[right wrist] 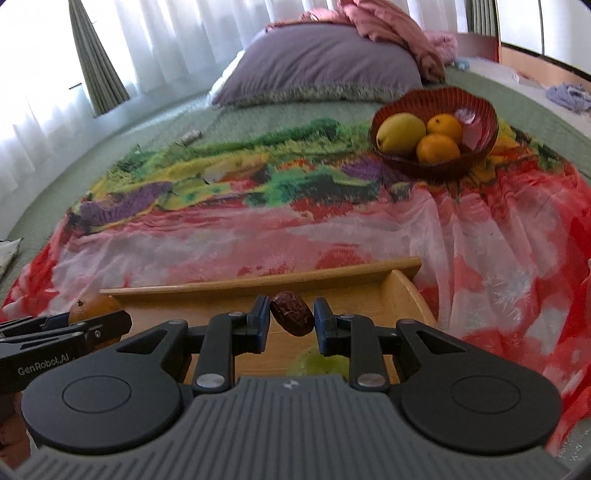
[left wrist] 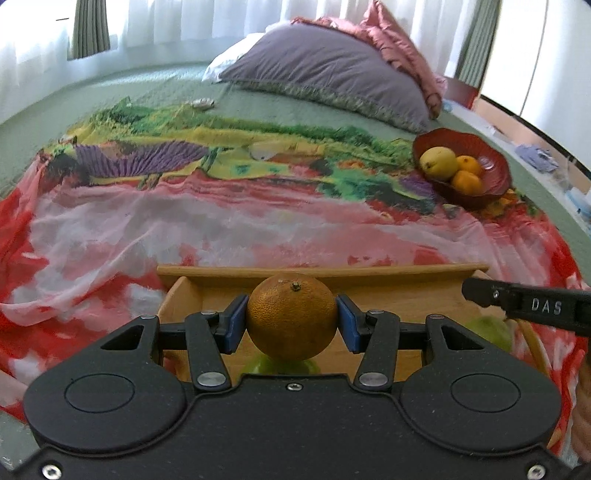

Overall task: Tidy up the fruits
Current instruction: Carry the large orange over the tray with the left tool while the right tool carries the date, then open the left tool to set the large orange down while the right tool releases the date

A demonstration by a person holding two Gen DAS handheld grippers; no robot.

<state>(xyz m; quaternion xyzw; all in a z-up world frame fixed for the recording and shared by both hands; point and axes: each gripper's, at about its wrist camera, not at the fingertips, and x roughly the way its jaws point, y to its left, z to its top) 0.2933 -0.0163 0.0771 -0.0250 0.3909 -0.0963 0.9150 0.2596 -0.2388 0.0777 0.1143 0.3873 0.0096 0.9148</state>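
Observation:
My left gripper (left wrist: 291, 319) is shut on an orange (left wrist: 291, 315) and holds it above the wooden tray (left wrist: 317, 271). A green fruit (left wrist: 280, 365) lies in the tray below it, and another green fruit (left wrist: 489, 330) lies to the right. My right gripper (right wrist: 291, 319) is shut on a dark brown date (right wrist: 291, 313) over the same tray (right wrist: 266, 282), with a green fruit (right wrist: 319, 363) beneath. The red bowl (right wrist: 480, 110) at the far right holds a yellow fruit (right wrist: 400, 133) and two oranges (right wrist: 437, 147).
A colourful cloth (left wrist: 221, 221) covers the green bedspread. A purple pillow (left wrist: 325, 74) and pink blanket (right wrist: 384, 22) lie at the head of the bed. A small object (left wrist: 202, 103) lies on the bedspread. Curtains hang behind.

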